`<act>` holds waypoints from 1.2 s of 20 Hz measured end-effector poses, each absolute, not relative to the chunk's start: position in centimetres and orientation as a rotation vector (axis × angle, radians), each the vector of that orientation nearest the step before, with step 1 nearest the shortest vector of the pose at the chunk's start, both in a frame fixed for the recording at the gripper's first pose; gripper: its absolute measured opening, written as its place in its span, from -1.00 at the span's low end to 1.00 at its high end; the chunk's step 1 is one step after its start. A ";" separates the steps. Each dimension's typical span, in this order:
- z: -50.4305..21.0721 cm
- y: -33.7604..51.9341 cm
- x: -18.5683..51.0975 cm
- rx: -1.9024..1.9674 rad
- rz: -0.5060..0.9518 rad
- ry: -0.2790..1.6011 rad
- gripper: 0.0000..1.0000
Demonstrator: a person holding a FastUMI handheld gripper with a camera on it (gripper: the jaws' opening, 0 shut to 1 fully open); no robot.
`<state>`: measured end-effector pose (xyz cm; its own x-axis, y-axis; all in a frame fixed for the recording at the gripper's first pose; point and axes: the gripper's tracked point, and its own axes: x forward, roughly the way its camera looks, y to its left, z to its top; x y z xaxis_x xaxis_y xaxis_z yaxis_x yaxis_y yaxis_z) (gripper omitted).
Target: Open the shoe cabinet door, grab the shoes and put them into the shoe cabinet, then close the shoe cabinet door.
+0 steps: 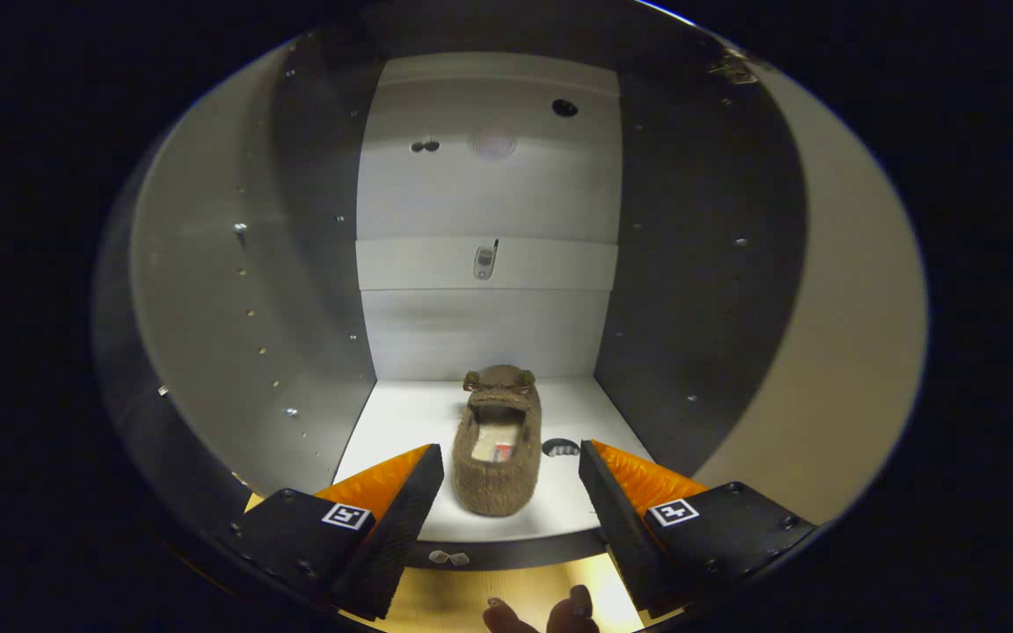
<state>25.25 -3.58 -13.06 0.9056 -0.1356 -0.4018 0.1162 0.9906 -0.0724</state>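
A brown fuzzy slipper (499, 444) with a small bow on its toe lies on the white floor (401, 418) of the open shoe cabinet, toe pointing to the back wall. My gripper (511, 462) is open, its fingers standing either side of the slipper's heel without touching it. The left finger (401, 519) and right finger (616, 514) sit at the cabinet's front edge. The cabinet's grey side walls (243, 308) rise on both sides.
A white shelf rail with a small metal fitting (484, 261) crosses the back wall above the slipper. A dark round hole (564, 107) is high on the back panel. A person's fingertips (550, 615) show below, over a wooden floor (458, 598).
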 end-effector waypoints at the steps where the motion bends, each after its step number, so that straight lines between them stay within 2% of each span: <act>1: -11.8 -3.4 23.7 -0.037 -0.121 0.379 0.97; 8: -5.4 -2.8 10.8 -0.017 -0.089 0.231 0.97; 13: -3.0 -5.1 1.7 0.019 -0.120 0.201 0.96; 20: -2.0 -13.6 -8.4 0.042 -0.359 0.168 0.97; 24: -1.4 -18.5 -11.0 0.021 -0.481 0.132 0.98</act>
<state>-11.05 -18.54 -1.42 0.8782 -0.4600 -0.1313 0.4627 0.8864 -0.0110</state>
